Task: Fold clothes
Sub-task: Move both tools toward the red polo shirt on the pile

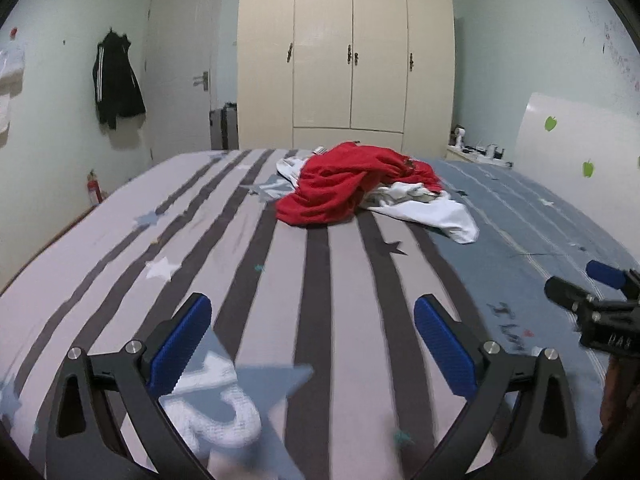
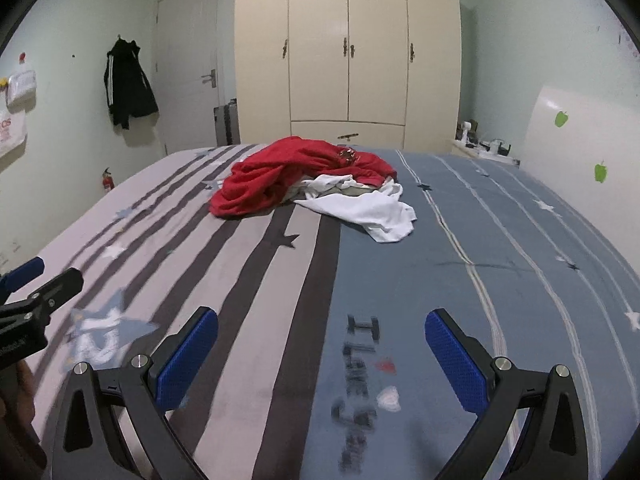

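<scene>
Clothes heap on bed (image 1: pixel 120 240), far half, toward wardrobe (image 1: pixel 346 52): red garment (image 1: pixel 344 188) crumpled on top, white garment (image 1: pixel 436 212) spilling from under it on side away from door (image 1: pixel 180 68). Left gripper (image 1: pixel 312 344) spread wide, empty, low over striped cover at bed's near end, heap well ahead of fingertips. Right gripper (image 2: pixel 320 356) likewise released, holding nothing, over blue panel; red garment (image 2: pixel 280 176) and white garment (image 2: pixel 368 208) well apart from its pads (image 2: pixel 456 360).
</scene>
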Demonstrator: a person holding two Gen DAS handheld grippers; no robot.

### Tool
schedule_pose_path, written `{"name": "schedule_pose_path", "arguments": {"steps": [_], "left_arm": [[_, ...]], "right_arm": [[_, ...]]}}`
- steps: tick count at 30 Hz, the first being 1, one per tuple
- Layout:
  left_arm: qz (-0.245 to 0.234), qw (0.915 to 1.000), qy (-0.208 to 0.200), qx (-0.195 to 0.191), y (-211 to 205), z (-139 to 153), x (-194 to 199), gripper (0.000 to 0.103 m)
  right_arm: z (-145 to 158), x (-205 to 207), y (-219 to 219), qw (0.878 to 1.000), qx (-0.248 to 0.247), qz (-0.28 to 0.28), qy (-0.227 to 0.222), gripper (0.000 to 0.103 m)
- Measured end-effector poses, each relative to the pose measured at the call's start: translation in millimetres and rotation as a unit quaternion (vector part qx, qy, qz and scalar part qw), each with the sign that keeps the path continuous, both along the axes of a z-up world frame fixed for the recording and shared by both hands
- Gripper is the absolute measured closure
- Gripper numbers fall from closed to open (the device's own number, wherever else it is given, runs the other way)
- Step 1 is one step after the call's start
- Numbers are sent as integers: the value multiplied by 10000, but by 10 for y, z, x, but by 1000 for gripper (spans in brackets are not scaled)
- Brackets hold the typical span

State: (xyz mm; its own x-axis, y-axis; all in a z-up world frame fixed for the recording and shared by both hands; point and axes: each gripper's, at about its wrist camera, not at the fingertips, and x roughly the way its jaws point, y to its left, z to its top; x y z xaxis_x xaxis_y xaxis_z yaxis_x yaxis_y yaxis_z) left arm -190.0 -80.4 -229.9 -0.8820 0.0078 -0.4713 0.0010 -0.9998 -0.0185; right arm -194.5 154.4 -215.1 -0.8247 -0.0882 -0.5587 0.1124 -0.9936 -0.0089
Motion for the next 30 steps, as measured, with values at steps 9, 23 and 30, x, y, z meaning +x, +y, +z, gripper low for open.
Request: {"name": "schedule_pose_path", "arguments": {"steps": [9, 23, 30], "left_arm": [[368, 9951, -832, 394, -215, -186, -945, 2], [-130, 9889, -1456, 265, -241, -461, -3493, 10], [-521, 9796, -1912, 340, -260, -925, -4103, 21]], "right_arm": [[-265, -967, 199, 9963, -373, -506, -592, 1], [-71, -3137, -316, 9968, -250, 44, -753, 1], [-386, -4240, -619, 9949, 56, 272, -967, 4]]}}
